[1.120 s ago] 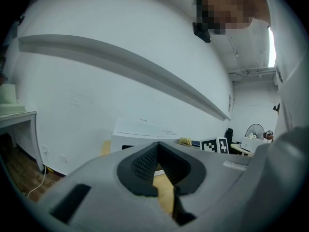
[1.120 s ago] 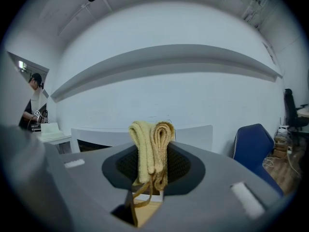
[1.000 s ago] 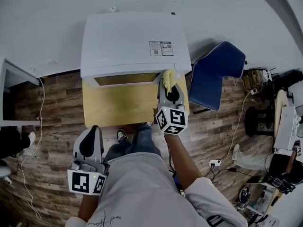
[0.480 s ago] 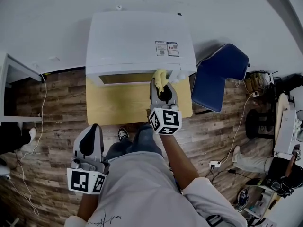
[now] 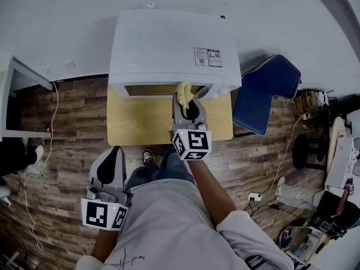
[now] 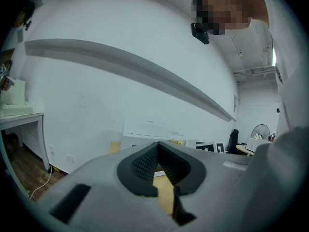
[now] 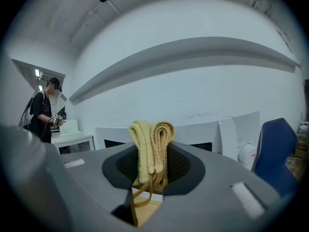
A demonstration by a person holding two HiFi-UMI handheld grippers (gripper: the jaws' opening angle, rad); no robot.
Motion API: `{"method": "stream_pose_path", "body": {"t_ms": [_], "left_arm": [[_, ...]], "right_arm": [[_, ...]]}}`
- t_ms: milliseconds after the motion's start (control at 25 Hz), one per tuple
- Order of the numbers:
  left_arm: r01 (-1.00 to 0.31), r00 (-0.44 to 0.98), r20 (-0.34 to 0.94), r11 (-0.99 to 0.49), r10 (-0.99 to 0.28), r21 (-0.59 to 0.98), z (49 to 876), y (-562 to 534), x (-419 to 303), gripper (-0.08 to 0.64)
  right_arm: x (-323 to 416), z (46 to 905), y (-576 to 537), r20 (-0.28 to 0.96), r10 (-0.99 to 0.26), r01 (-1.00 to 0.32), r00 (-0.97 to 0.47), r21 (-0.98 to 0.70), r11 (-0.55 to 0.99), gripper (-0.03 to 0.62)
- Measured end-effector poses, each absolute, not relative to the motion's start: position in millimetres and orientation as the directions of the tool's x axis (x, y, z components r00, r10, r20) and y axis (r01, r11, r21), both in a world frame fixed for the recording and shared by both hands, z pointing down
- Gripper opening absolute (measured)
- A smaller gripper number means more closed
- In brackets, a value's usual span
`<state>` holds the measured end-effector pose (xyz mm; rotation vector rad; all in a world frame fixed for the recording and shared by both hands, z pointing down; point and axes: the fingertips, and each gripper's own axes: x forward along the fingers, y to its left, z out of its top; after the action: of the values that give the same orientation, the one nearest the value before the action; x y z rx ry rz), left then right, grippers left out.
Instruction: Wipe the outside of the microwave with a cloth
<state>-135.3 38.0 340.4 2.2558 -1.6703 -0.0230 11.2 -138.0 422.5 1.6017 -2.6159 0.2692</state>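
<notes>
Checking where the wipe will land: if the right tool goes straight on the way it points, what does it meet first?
Probably the front of the microwave. The folded yellow cloth pinched in the right tool sticks out ahead, so it would touch before the tool itself. The remaining gap is hard to judge.

- The tabletop (image 5: 140, 122) is a pale yellow wood rectangle standing on a wood-plank floor (image 5: 67, 156).
- A white microwave (image 5: 169, 44) sits on the tabletop's far part, spanning its full width and overhanging the far edge towards the wall.
- The near strip of the tabletop, from left edge to right edge, is bare.
- A blue chair (image 5: 261, 94) stands on the floor just beside the tabletop's right edge.
- A white cable (image 5: 54, 117) trails over the floor off the left edge.
</notes>
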Motion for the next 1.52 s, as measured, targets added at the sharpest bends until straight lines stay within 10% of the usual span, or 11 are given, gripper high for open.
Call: {"method": "stream_pose_path", "body": {"t_ms": [1520], "left_arm": [[-0.963,0.092,0.228,-0.028,-0.969,0.269,349.7,75.8,-196.7,-0.005]], "right_arm": [[-206.7,429.9,-93.1,0.144,-0.518,-0.533,-0.843,-0.101,0.84,0.109]]}}
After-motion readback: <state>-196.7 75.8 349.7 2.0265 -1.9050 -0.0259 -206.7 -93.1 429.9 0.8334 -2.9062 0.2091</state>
